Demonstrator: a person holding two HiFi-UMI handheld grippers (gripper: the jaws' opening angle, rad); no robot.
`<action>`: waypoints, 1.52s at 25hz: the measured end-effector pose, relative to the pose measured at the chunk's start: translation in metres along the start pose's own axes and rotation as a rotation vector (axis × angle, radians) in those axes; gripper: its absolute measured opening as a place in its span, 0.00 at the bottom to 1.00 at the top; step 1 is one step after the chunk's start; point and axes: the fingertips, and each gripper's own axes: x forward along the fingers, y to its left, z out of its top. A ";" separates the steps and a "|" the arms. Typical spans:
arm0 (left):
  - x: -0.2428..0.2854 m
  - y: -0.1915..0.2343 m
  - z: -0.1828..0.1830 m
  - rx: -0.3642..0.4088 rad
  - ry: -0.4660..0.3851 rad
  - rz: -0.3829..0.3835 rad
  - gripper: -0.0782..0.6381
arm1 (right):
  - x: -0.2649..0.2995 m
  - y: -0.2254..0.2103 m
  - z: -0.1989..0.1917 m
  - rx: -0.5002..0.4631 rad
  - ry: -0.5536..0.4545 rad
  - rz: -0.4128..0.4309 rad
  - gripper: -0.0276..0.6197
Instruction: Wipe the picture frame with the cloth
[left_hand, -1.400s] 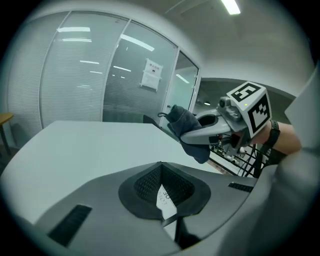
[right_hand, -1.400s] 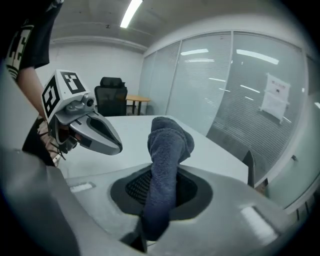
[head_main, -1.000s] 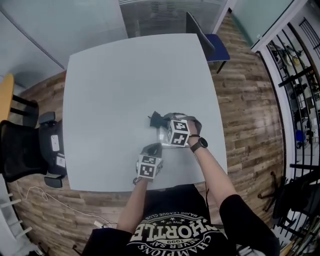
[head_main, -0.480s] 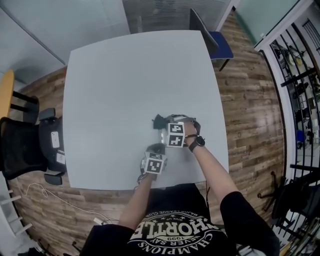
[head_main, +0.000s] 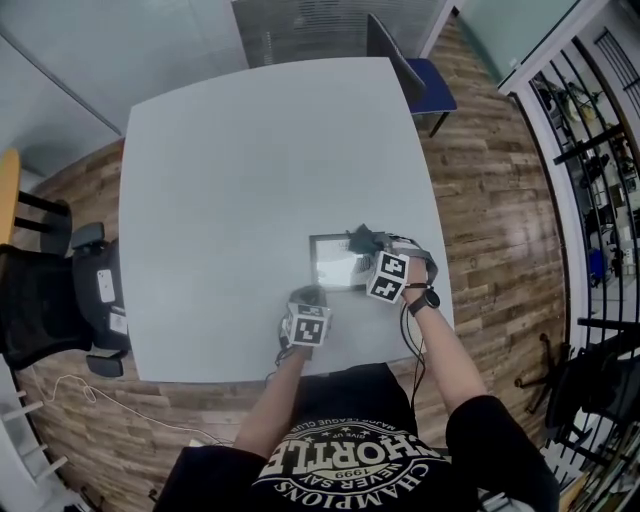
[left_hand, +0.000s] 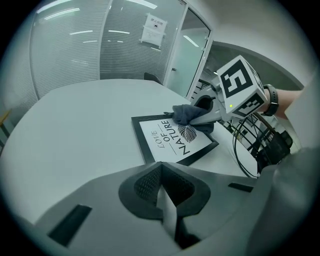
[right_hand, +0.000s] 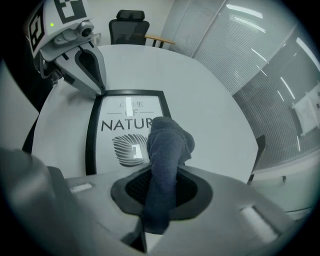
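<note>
Wood flooring is surrounding a pale grey table (head_main: 220, 180), and the frame (head_main: 335, 263) is lying flat on it near the person's edge, print facing up.

The right gripper (head_main: 370, 248) is clamping the dark cloth (head_main: 362, 239) between its jaws, with the bunched end sticking out past the tips. A second ago that bunch was sitting off the frame's left side, with the gripper covering most of the glass. Now it is resting at the frame's far right corner, and the gripper is standing to the right, leaving the print showing. That is reading as one stroke running left to right across the face. The wiping is under way, though the near border and the left edge are probably still waiting their turn.

The left gripper (head_main: 308, 297) is keeping its jaws pressed together on nothing. Its tips are sitting at the frame's near left corner, touching it or just beside it. It is holding the spot it reached half a second ago, likely steadying the frame against the stroke.

No containers are showing anywhere on the table. Nothing is standing on it but the frame, with the cloth and the two grippers over it.
</note>
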 end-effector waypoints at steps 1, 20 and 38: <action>0.000 0.000 -0.001 -0.004 0.003 0.000 0.11 | -0.001 -0.001 -0.006 0.028 -0.002 -0.007 0.14; -0.006 -0.002 0.005 -0.025 -0.020 -0.023 0.11 | 0.004 0.047 0.133 -0.141 -0.216 0.130 0.14; -0.006 0.001 0.005 -0.034 -0.024 -0.020 0.11 | -0.007 0.016 -0.007 0.025 0.006 0.014 0.14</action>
